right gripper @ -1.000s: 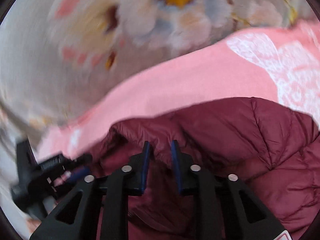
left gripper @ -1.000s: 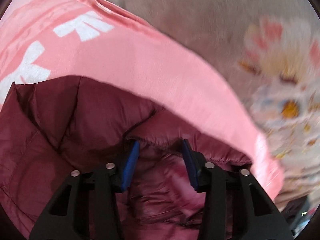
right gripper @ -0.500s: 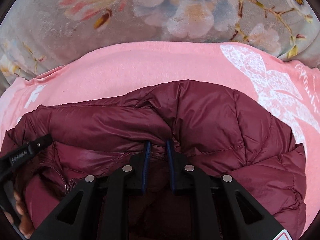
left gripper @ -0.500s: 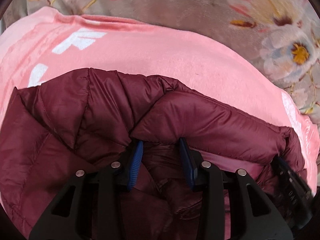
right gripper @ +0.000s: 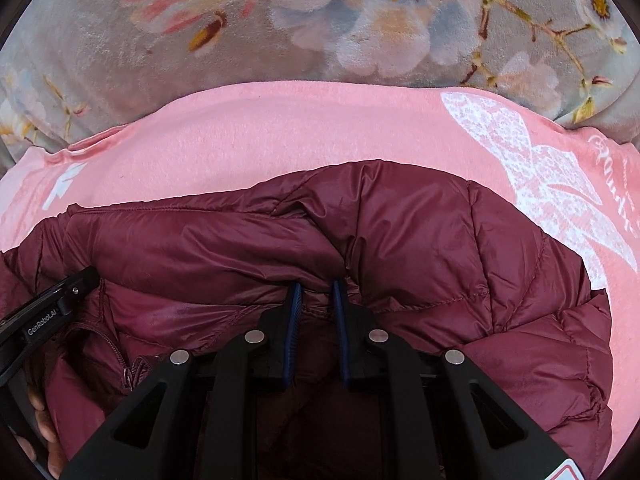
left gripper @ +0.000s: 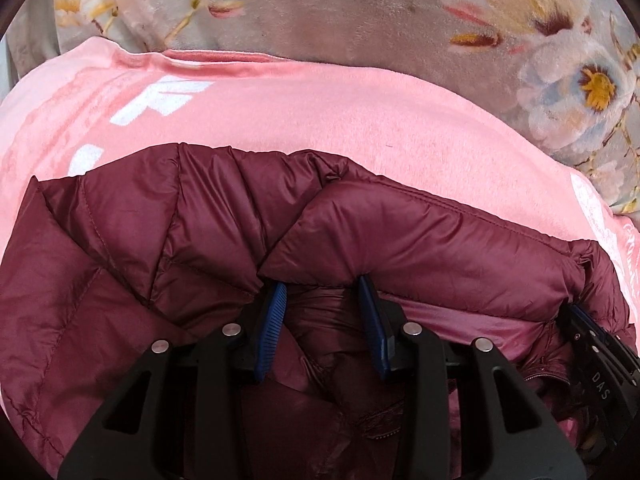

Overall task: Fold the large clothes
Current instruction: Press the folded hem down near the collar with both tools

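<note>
Maroon puffer jacket (left gripper: 400, 248) lies crosswise before me on a pink blanket (left gripper: 320, 120), folded edge bunched over both tools: my left gripper (left gripper: 322, 304) pinches it loosely, my right gripper (right gripper: 317, 300), jaws just narrowed, clamps the same edge alongside

The garment was a quilted puffer jacket (left gripper: 420, 240) of glossy maroon fabric, stitched into padded panels. It lay bunched and folded over on itself, its upper edge forming a thick rolled fold across both wrist views, with the paler lining showing beneath that fold. A zipper (right gripper: 128, 372) ran along an opened edge at the lower left of the right wrist view.
</note>
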`<state>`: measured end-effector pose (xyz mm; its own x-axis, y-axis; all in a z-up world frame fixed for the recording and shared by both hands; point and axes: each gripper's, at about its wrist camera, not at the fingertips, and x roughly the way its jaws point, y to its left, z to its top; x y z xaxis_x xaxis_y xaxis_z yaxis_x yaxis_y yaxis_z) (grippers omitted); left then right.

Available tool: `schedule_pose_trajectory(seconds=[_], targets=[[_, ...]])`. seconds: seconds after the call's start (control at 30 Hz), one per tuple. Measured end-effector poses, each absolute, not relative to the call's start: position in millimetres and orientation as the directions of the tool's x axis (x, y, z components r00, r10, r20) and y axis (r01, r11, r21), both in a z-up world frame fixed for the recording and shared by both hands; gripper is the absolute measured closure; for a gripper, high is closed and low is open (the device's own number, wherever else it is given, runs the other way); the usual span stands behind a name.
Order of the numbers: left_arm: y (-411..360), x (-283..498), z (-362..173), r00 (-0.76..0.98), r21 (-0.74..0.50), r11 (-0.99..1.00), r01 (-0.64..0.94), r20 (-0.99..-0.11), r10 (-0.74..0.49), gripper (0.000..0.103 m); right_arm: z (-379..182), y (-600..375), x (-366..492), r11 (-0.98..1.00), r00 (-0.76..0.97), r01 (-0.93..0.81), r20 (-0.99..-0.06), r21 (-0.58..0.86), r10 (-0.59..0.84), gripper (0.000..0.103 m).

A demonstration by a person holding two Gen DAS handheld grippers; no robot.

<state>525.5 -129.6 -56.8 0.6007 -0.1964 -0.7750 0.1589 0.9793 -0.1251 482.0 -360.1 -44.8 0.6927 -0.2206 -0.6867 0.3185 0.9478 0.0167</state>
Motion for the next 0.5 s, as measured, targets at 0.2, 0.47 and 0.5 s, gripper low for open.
schedule_pose_trajectory(seconds=[0.2, 0.47, 0.5], targets=[[-130.3, 526.0, -56.6, 0.602, -0.113, 0.981, 0.158, -0.776, -0.187, 0.066, -44.8, -360.4, 481.8, 0.948, 0.693, 0.318, -0.685, 0.013, -0.223, 0.091], [-132.1, 525.4, -57.6, 0.605, -0.092, 0.983, 0.156, -0.778, -0.169, 0.066, -44.7, -359.7, 481.2, 0.948, 0.694, 0.318, -0.683, 0.009, -0.226, 0.091], [-132.4, 525.1, -58.0, 0.606, -0.088, 0.984, 0.156, -0.778, -0.166, 0.066, -44.7, -359.6, 481.1, 0.948, 0.694, 0.318, -0.683, 0.007, -0.228, 0.091]])
